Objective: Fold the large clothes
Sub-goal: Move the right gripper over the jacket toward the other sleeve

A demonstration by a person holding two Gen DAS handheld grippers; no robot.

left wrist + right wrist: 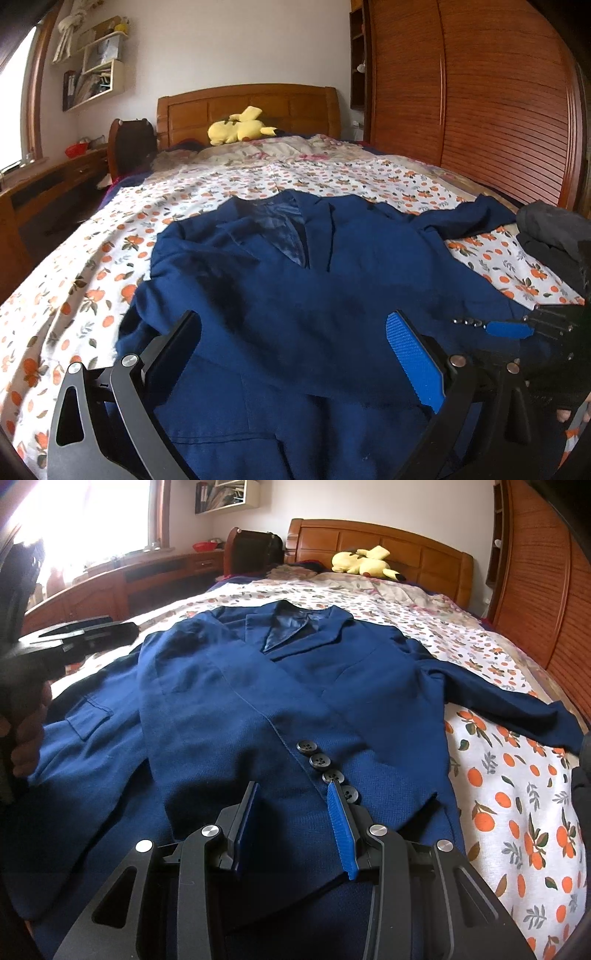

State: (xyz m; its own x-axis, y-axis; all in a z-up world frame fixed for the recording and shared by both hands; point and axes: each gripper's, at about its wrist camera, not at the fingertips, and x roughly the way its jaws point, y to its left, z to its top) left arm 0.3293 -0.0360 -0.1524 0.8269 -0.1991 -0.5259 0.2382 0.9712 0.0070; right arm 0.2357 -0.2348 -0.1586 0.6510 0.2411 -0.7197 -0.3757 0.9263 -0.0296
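While both grippers gape empty, blazer (258,701) lies lengthwise, collar toward headboard (380,542).

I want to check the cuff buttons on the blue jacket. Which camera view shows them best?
The right wrist view: the four dark cuff buttons lie in a clear row just ahead of the right gripper. The left wrist view shows them only as small glints on the blue jacket.

Both wrist views over jacket (295,266)

Matt woven jacket (229,701), ribbed pads (341,823)
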